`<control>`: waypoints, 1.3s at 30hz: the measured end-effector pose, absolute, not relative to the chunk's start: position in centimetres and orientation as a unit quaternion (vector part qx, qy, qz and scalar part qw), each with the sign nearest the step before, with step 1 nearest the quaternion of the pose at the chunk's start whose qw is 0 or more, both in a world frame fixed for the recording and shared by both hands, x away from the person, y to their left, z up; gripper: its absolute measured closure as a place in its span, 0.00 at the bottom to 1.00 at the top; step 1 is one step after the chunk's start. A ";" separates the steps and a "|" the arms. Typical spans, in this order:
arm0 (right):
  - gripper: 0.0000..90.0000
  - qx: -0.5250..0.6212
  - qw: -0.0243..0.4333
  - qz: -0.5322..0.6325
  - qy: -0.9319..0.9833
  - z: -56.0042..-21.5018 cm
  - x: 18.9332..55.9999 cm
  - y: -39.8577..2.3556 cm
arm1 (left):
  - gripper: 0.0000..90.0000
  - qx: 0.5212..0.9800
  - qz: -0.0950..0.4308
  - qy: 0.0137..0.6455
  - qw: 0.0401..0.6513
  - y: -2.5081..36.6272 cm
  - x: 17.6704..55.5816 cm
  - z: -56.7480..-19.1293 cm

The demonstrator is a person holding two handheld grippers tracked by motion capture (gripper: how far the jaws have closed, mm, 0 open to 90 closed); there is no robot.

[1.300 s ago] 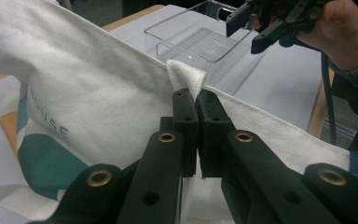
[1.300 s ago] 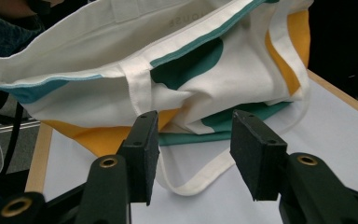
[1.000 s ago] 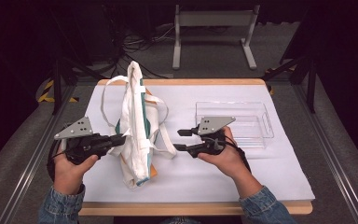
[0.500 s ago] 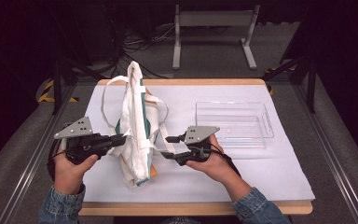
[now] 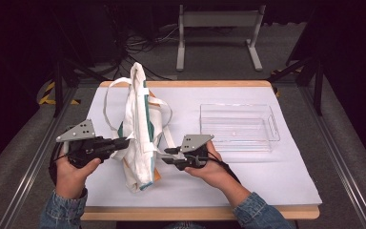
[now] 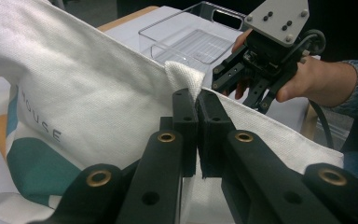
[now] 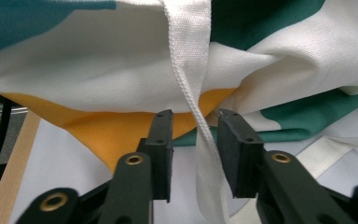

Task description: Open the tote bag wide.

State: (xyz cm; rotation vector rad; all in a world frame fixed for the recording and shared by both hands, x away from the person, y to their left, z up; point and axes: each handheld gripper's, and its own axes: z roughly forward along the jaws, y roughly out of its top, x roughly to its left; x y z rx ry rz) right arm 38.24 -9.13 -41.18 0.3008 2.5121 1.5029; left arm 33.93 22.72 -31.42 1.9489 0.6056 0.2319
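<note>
Tote bag: the white canvas tote bag [image 5: 138, 138] with green and orange print stands crumpled left of the worktop's [image 5: 267, 181] centre, its top pointing to 12 o'clock.
Left tool: the left tool [image 6: 196, 112] is pressed together, pinching a fold of the bag's edge, at 9 o'clock of the bag.
Right tool: the right tool [image 7: 193, 140] at 3 o'clock of the bag has just been closing; its jaws stand apart with a white strap [image 7: 200, 116] running between them, not pressed.
Tray: a clear plastic tray [image 5: 271, 129] lies at 3 o'clock, apart from the bag.
</note>
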 end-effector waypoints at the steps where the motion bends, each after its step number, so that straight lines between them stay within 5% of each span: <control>1: 0.84 0.100 0.098 0.508 0.850 -41.1 38.2 -9.1 | 0.97 0.812 0.097 0.252 0.518 22.7 33.9 -31.4; 6: 0.97 0.090 0.109 0.513 0.847 -40.6 38.0 -9.4 | 0.97 0.810 0.100 0.251 0.520 22.8 33.9 -31.4; 23: 0.97 0.086 0.184 0.582 0.787 -34.1 36.6 -11.9 | 0.97 0.780 0.134 0.269 0.548 24.7 33.6 -30.5; 39: 0.97 0.110 0.202 0.601 0.765 -32.4 36.5 -14.2 | 0.97 0.761 0.162 0.311 0.546 28.0 33.4 -31.1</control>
